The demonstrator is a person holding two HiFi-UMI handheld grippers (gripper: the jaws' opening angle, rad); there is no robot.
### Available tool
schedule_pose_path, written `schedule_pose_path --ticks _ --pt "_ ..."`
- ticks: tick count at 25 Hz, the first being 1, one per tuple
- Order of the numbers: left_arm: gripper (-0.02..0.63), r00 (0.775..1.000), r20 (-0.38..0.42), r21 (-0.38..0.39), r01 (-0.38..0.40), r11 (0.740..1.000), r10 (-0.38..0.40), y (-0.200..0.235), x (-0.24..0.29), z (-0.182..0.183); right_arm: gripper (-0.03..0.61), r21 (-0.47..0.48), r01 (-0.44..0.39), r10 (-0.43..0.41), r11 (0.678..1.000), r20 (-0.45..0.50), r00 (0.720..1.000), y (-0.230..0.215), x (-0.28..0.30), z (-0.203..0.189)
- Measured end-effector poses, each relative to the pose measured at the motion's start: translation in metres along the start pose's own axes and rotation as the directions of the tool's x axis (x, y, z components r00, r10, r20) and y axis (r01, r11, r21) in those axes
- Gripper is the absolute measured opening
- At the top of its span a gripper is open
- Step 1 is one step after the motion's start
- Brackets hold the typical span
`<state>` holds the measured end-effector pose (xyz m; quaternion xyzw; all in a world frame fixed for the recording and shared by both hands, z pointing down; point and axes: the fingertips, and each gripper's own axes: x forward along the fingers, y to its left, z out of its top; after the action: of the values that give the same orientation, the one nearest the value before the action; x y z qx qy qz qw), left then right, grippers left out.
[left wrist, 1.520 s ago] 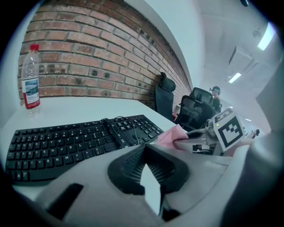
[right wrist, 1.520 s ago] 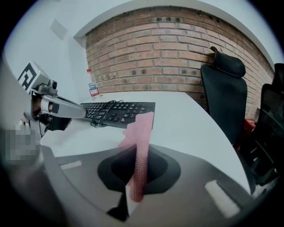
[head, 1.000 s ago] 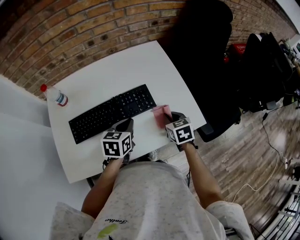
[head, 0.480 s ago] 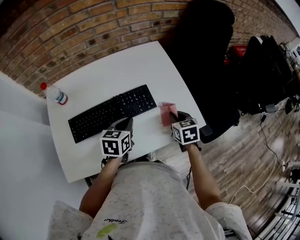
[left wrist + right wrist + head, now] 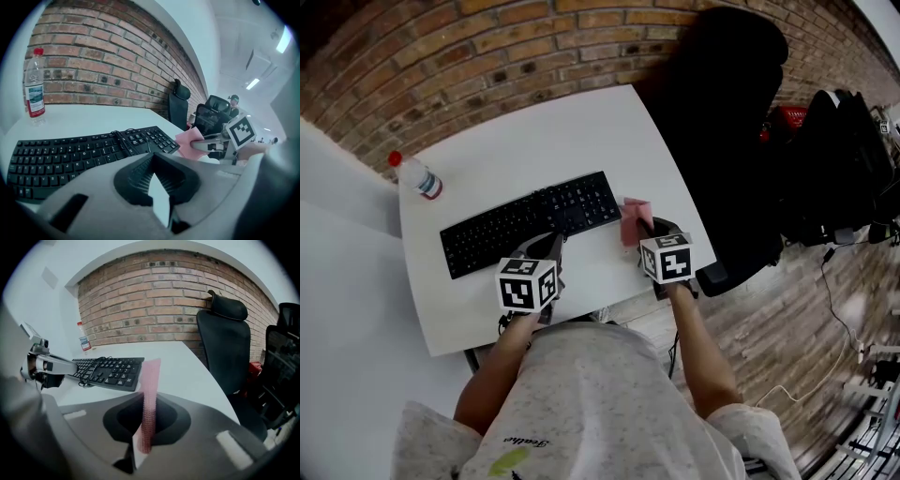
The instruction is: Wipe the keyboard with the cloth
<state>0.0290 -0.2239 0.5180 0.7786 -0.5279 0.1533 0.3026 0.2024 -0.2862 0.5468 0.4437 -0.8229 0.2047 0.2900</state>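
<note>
Red-capped bottle (image 5: 34, 84) upright, apart from keyboard (image 5: 70, 152)

we can't read any text for sure: the bottle (image 5: 34, 82) label, the keyboard (image 5: 530, 222) key legends and the shirt (image 5: 530, 441) print are too small or blurred.

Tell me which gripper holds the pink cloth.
The right gripper, shut on the pink cloth; the left gripper is shut on nothing.

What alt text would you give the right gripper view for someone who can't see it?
The right tool is shut on a pink cloth standing edge-on between its jaws. Beyond lie a black keyboard on a white table, the left tool, and a brick wall.
</note>
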Motion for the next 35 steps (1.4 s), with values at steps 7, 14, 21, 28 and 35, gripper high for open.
schedule_pose_path --ticks 7,14,21,28,35 --pt "-0.006 0.999 0.016 -0.021 -0.032 0.999 0.032 0.01 0.001 0.004 0.023 -0.011 -0.046 0.046 0.999 0.003 0.999 0.008 0.016 0.013" --pt "-0.006 0.996 0.034 -0.048 -0.077 0.996 0.079 0.021 -0.001 0.011 0.023 -0.038 -0.087 0.087 0.996 0.005 0.996 0.011 0.031 0.03" --pt "-0.006 0.991 0.048 -0.082 -0.122 0.989 0.126 0.035 -0.003 0.014 0.023 -0.063 -0.123 0.124 0.99 0.002 0.992 0.016 0.047 0.045" --pt "-0.006 0.984 0.057 -0.111 -0.16 0.981 0.167 0.044 -0.005 0.018 0.023 -0.067 -0.156 0.157 0.985 0.003 0.988 0.019 0.058 0.056" --pt "-0.006 0.977 0.069 -0.138 -0.192 0.972 0.203 0.051 -0.005 0.021 0.023 -0.095 -0.181 0.181 0.979 -0.006 0.983 0.017 0.068 0.067"
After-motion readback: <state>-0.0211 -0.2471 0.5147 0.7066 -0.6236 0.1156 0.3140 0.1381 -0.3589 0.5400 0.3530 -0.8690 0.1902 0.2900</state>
